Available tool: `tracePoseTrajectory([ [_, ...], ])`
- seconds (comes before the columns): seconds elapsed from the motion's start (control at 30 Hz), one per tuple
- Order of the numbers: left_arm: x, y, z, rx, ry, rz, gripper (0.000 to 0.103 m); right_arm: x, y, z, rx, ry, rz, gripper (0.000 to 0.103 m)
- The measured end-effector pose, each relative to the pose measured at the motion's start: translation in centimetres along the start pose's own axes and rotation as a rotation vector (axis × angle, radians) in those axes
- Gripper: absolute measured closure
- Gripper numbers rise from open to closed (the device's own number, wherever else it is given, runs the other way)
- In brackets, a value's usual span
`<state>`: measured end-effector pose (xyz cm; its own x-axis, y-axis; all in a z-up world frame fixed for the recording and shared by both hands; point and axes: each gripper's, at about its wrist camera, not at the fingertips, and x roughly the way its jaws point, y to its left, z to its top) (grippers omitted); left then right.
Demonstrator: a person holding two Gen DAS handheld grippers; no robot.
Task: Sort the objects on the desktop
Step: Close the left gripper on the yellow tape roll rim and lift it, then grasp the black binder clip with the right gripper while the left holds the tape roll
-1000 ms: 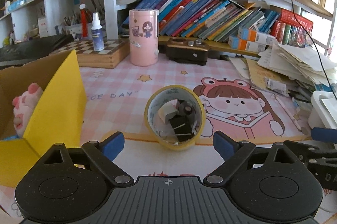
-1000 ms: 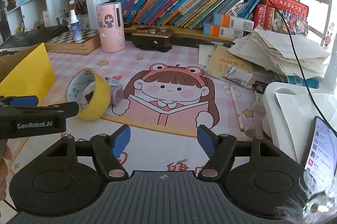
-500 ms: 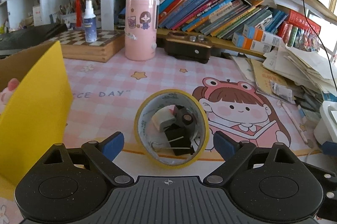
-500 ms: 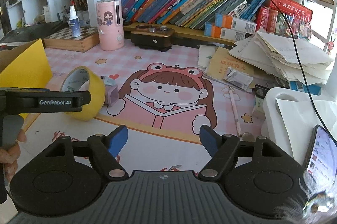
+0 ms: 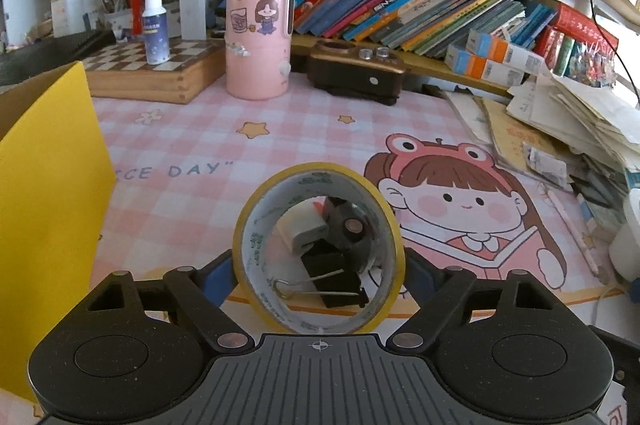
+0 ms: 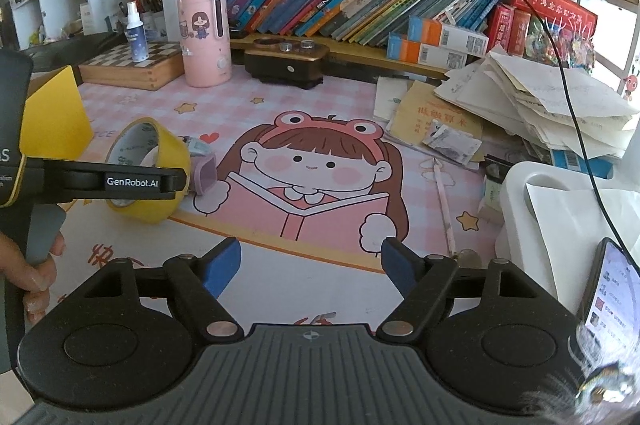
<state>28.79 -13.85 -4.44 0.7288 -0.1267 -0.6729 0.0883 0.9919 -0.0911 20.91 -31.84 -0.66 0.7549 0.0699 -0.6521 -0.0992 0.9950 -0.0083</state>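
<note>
One yellow tape roll stands on its edge on the pink counter mat, sitting right between the spread fingers of the left tongs, which are released and not pinching it. Looking through the roll's hole you can see one black binder clip and one small white block lying behind it. One yellow box flap is at 9 o'clock. One pink canister at 12 o'clock, one spray bottle at 11. The right tongs are released too, over bare mat, with the tape at their 10 o'clock.
</note>
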Motion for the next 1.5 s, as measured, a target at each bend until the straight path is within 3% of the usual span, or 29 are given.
tracePoseTrajectory([
  [0.33, -6.0, 1.3, -0.7, -0.052, -0.062, -0.027, 0.018, 0.7, 0.9, 0.3, -0.002, 0.003, 0.059, 0.027],
  [0.6, -11.2, 3.1, -2.8, -0.101, -0.077, 0.024, 0.018, 1.6, 3.3, 0.7, -0.054, -0.005, 0.150, 0.027],
  [0.83, -13.2, 4.4, -4.4, -0.139, -0.070, 0.076, 0.018, 4.1, 5.6, 1.3, -0.139, -0.005, 0.210, 0.028],
  [0.93, -13.9, 4.9, -4.8, -0.150, -0.065, 0.087, 0.018, 5.3, 6.5, 1.6, -0.166, -0.011, 0.254, 0.034],
  [1.03, -14.5, 5.1, -5.3, -0.151, -0.067, 0.099, 0.018, 6.9, 7.9, 2.0, -0.209, 0.010, 0.307, 0.047],
  [1.4, -16.1, 5.6, -6.4, -0.132, -0.062, 0.142, 0.018, 11.4, 11.2, 3.1, -0.220, 0.021, 0.343, 0.048],
  [1.5, -16.5, 6.0, -6.6, -0.143, -0.064, 0.152, 0.018, 12.0, 11.5, 3.1, -0.238, 0.016, 0.331, 0.058],
])
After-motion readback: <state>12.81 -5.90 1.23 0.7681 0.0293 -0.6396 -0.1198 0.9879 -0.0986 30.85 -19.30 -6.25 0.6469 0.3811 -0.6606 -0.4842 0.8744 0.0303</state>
